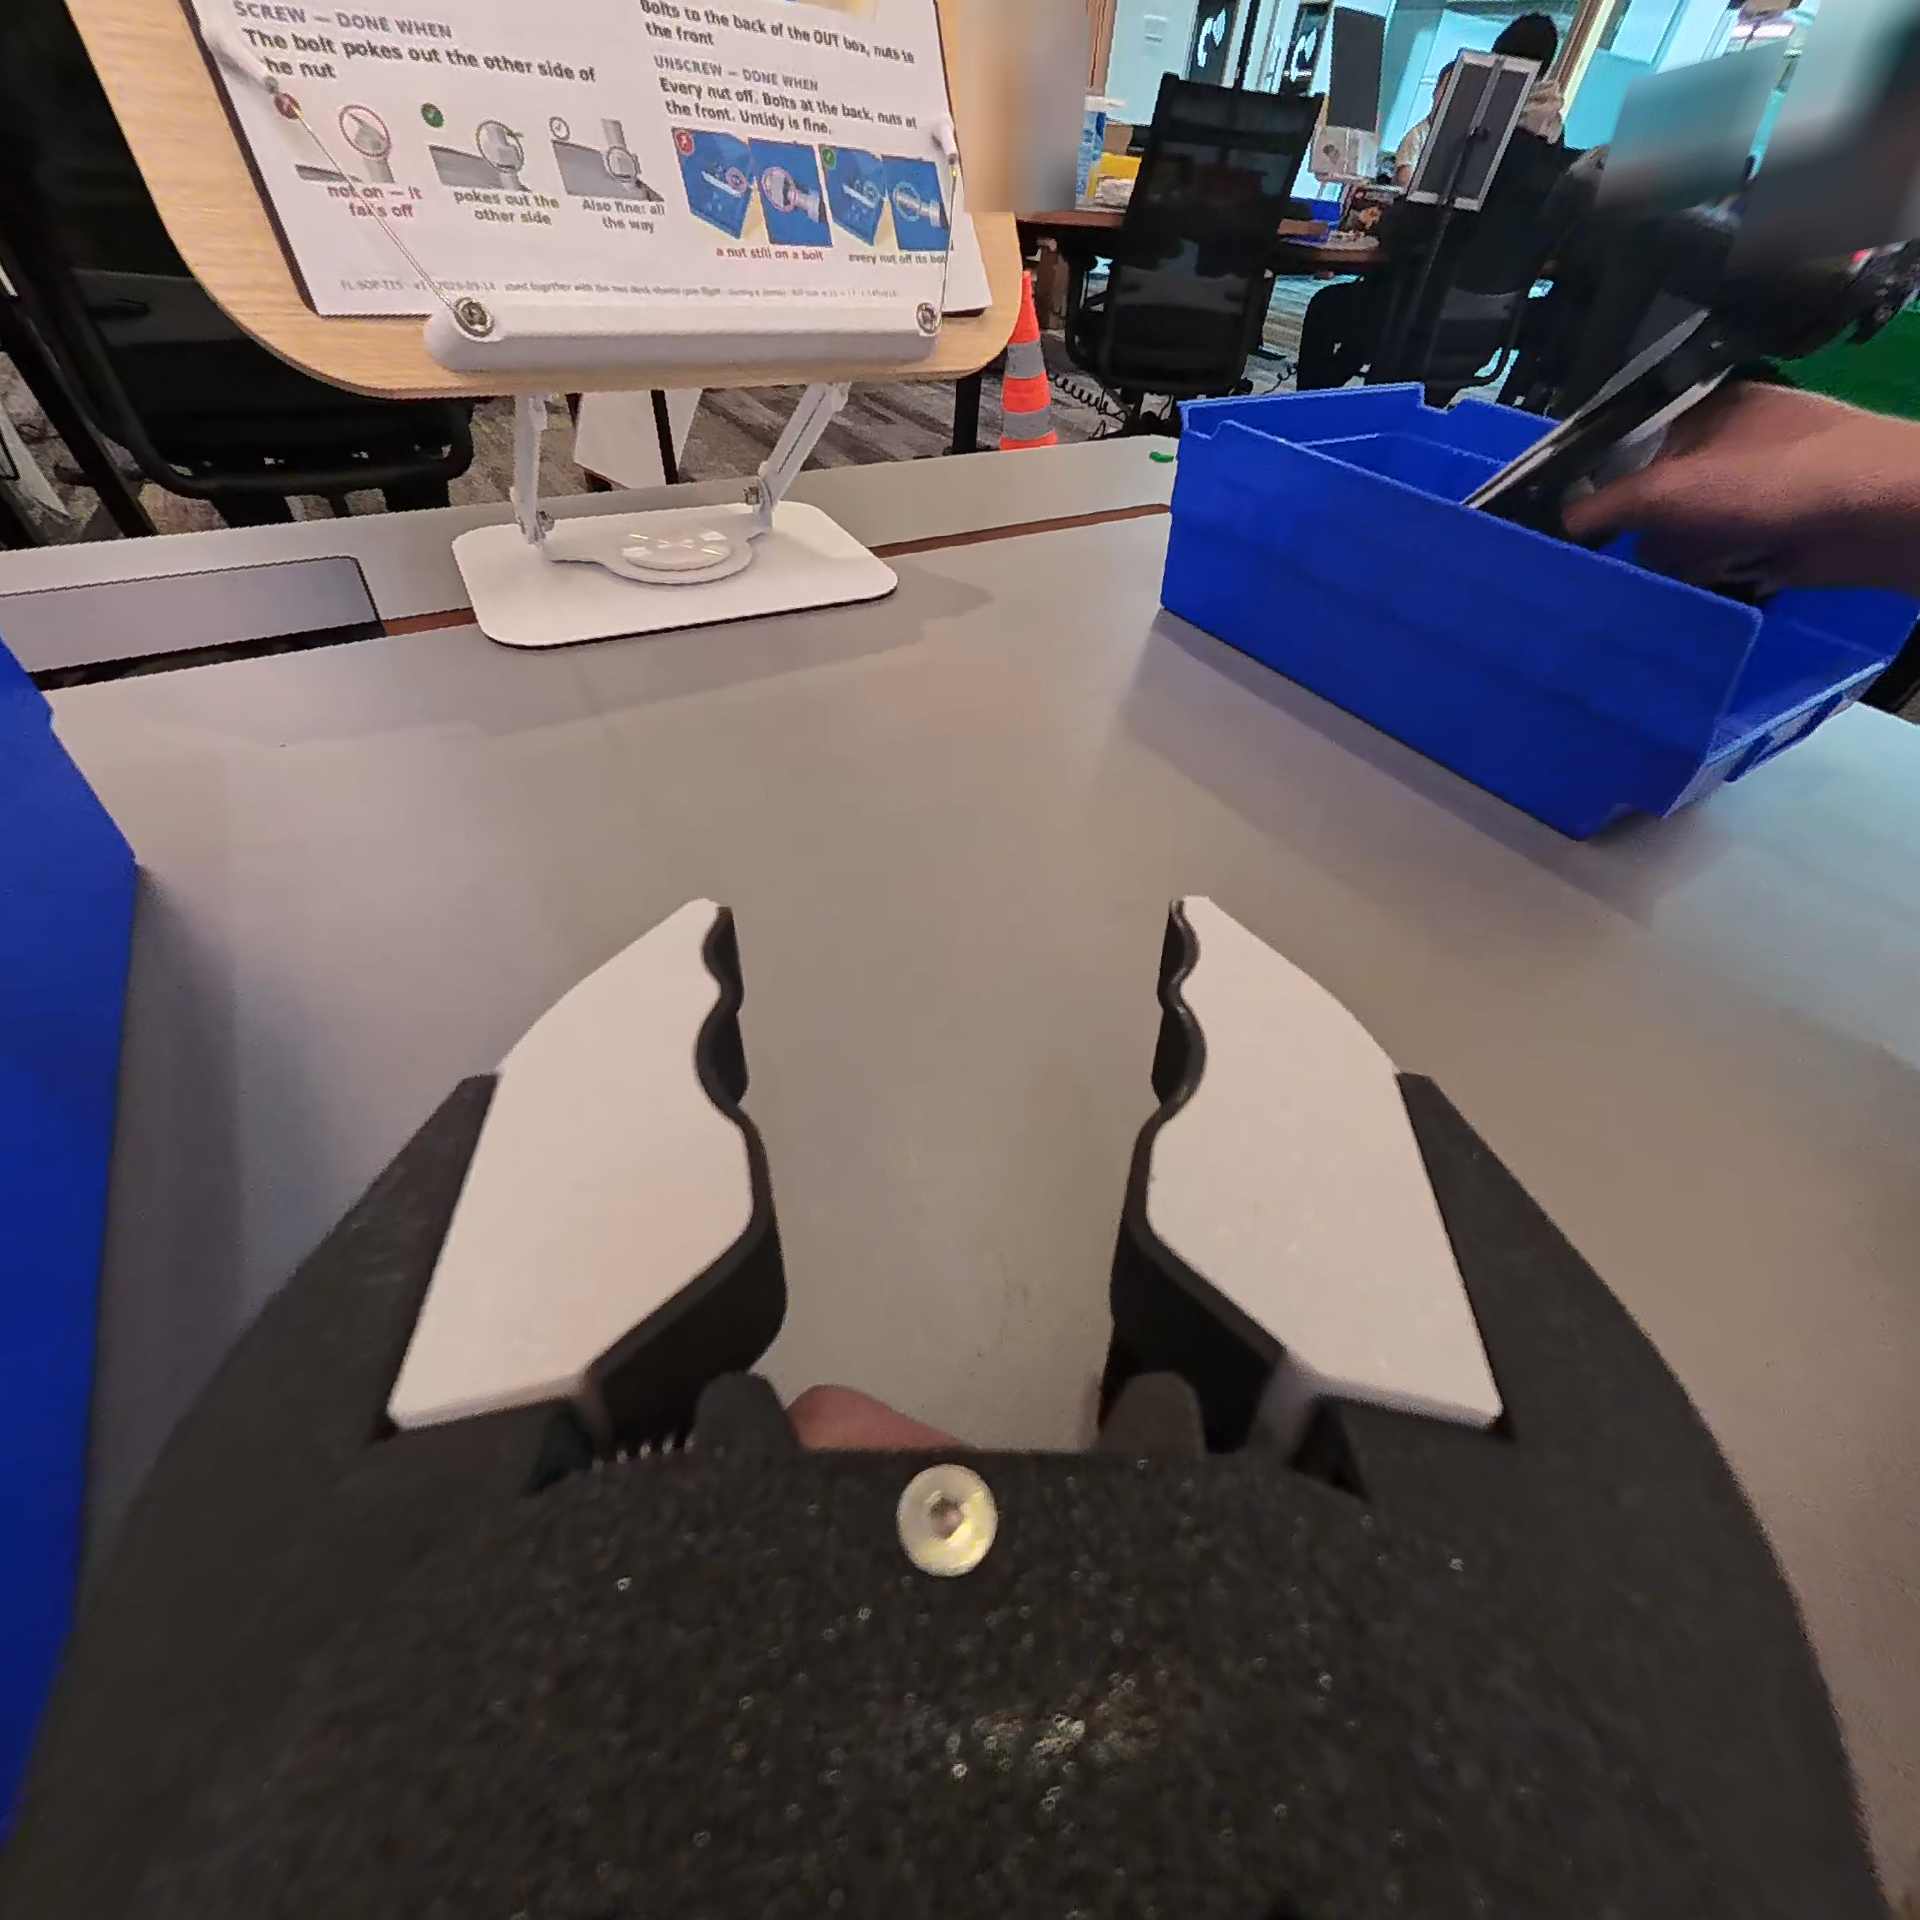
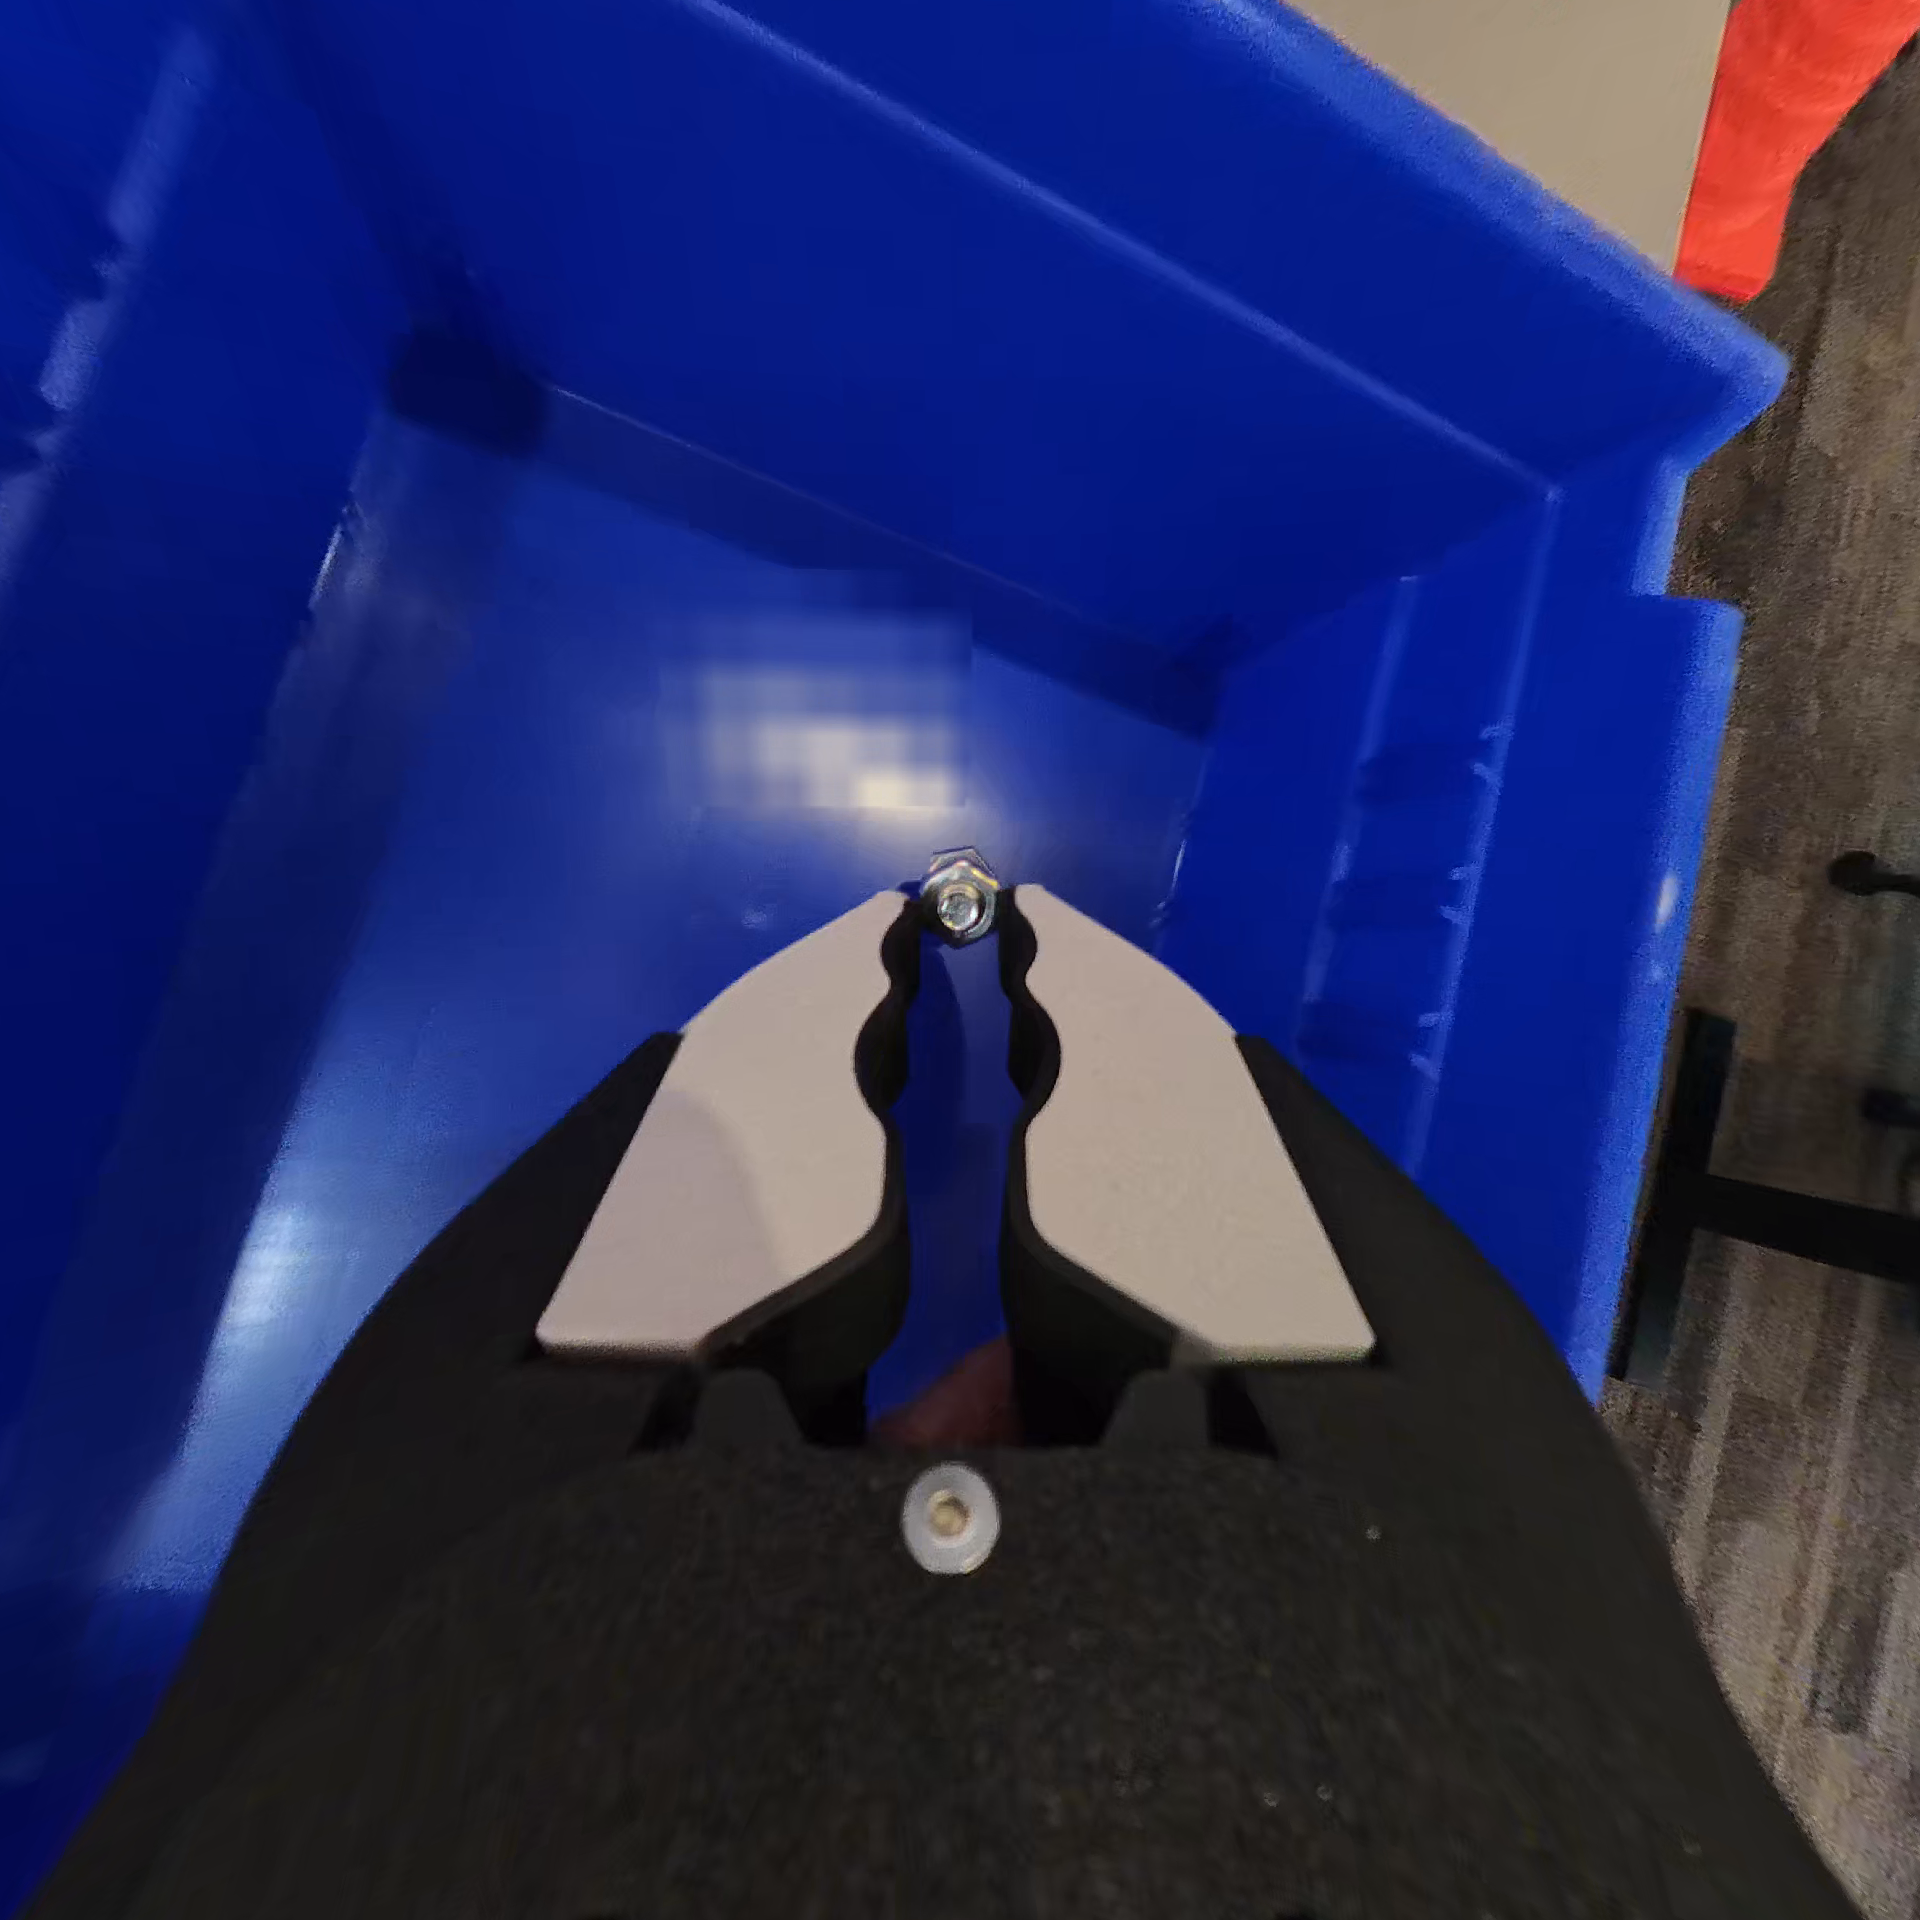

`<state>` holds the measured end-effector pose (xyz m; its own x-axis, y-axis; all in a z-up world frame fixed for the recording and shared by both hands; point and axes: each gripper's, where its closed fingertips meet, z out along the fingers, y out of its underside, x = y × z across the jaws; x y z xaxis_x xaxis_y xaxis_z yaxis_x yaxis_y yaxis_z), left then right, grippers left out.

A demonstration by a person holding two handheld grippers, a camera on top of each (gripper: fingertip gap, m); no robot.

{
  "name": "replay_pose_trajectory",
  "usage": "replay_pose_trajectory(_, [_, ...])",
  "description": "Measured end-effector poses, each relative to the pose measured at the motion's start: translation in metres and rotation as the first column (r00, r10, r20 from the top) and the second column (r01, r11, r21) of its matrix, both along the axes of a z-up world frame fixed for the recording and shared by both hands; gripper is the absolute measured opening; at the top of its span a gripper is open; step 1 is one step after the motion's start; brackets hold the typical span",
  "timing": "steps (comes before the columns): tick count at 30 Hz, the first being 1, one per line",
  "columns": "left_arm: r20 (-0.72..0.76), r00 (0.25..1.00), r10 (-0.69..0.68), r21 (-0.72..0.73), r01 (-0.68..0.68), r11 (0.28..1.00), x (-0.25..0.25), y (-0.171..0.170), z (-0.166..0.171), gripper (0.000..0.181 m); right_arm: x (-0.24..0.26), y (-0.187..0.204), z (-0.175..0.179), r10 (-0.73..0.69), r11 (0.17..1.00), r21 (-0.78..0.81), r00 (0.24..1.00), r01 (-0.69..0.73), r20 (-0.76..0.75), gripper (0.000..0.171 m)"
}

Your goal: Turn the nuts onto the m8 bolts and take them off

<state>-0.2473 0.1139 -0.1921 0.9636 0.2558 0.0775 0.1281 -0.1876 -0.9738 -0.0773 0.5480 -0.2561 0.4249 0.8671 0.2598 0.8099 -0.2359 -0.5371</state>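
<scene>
Inside a blue plastic bin (image 2: 1039, 436), the right gripper (image 2: 961, 902) pinches a bolt with a nut on it (image 2: 958, 906) at its fingertips. The left gripper (image 1: 951, 914) hangs spread apart, empty, above the grey table (image 1: 935, 748).

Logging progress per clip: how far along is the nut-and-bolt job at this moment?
Done: nothing I can confirm; no finished pieces show in either view. In hand: the right gripper is shut on a bolt with a nut at its fingertips, inside the blue bin. The left gripper hangs open and empty over the grey table. Left: whether this piece is arriving or leaving is unclear, so the remainder can't be judged.
</scene>
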Motion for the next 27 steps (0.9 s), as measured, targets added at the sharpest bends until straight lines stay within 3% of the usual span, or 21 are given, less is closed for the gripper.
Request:
replay_pose_trajectory(7, [0.011, 1.0, -0.015, -0.02, 0.015, 1.0, 0.002, 0.004, -0.007, 0.077, 0.006, 0.005, -0.012, -0.034, 0.999, 0.001, 0.999, 0.034, -0.006, 0.018])
replay_pose_trajectory(9, [0.009, 1.0, -0.015, -0.025, 0.015, 1.0, 0.003, 0.004, -0.008, 0.077, 0.007, -0.002, -0.002, -0.033, 0.999, 0.008, 0.999, 0.033, -0.031, 0.038])
replay_pose_trajectory(11, [0.006, 1.0, -0.015, -0.038, 0.016, 0.999, 0.003, 0.004, -0.009, 0.077, 0.006, -0.02, 0.03, -0.006, 0.998, 0.058, 0.994, 0.012, -0.11, 0.042])
replay_pose_trajectory(14, [-0.01, 1.0, -0.014, -0.053, 0.014, 0.999, 0.003, 0.003, -0.008, 0.076, 0.006, -0.08, 0.095, 0.084, 0.985, 0.167, 0.948, -0.033, -0.307, 0.046])
replay_pose_trajectory(17, [-0.023, 1.0, -0.015, -0.041, 0.014, 0.999, 0.006, -0.002, -0.003, 0.075, -0.007, -0.186, 0.136, 0.25, 0.967, 0.184, 0.806, -0.177, -0.536, 0.045])
replay_pose_trajectory(21, [-0.03, 0.999, -0.014, -0.038, 0.013, 0.999, 0.013, -0.01, -0.003, 0.072, -0.03, -0.307, 0.12, 0.317, 0.933, 0.116, 0.628, -0.34, -0.711, 0.048])
replay_pose_trajectory(23, [-0.027, 1.0, -0.013, -0.037, 0.012, 0.999, 0.016, -0.012, -0.004, 0.072, -0.04, -0.337, 0.094, 0.32, 0.927, 0.101, 0.626, -0.36, -0.711, 0.05])
replay_pose_trajectory(27, [-0.01, 1.0, -0.011, -0.03, 0.011, 0.999, 0.02, -0.014, -0.005, 0.072, -0.048, -0.357, 0.061, 0.285, 0.928, 0.037, 0.646, -0.37, -0.708, 0.056])
